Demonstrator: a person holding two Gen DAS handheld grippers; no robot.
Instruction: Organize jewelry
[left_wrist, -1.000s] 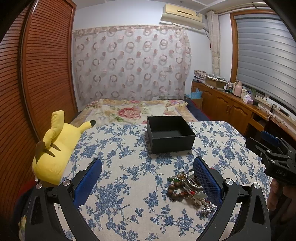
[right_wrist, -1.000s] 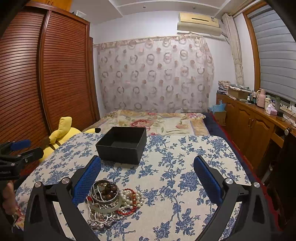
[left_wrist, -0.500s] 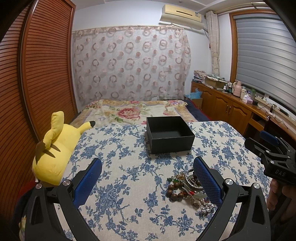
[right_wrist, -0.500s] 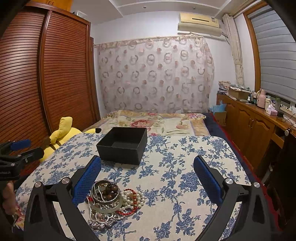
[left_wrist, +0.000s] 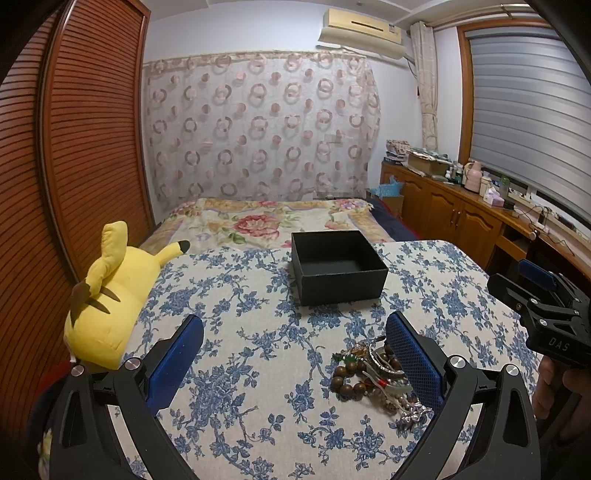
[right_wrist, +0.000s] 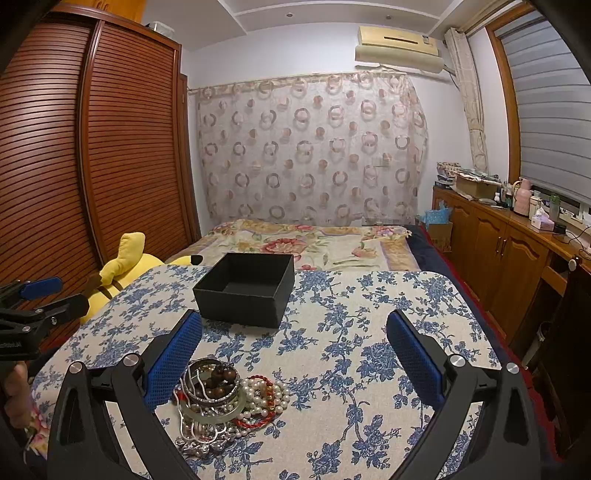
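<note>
Jewelry (right_wrist: 221, 398) sits heaped on your flowered tablecloth (left_wrist: 258, 332), near edge, w/ black box (left_wrist: 338, 271) empty just beyond, apart from it. Yellow plush (left_wrist: 107, 295) lies at table's left. Your left gripper (left_wrist: 293, 354) & right gripper (right_wrist: 293, 354) both gape wide, holding nothing; pile is beside each one's inner finger.

Left tongs (left_wrist: 295, 350): blue pads spread wide, nothing held, hovering just left of the jewelry pile (left_wrist: 373, 373). Right tongs (right_wrist: 295, 350): pads equally wide apart, empty, just right of that pile.
</note>
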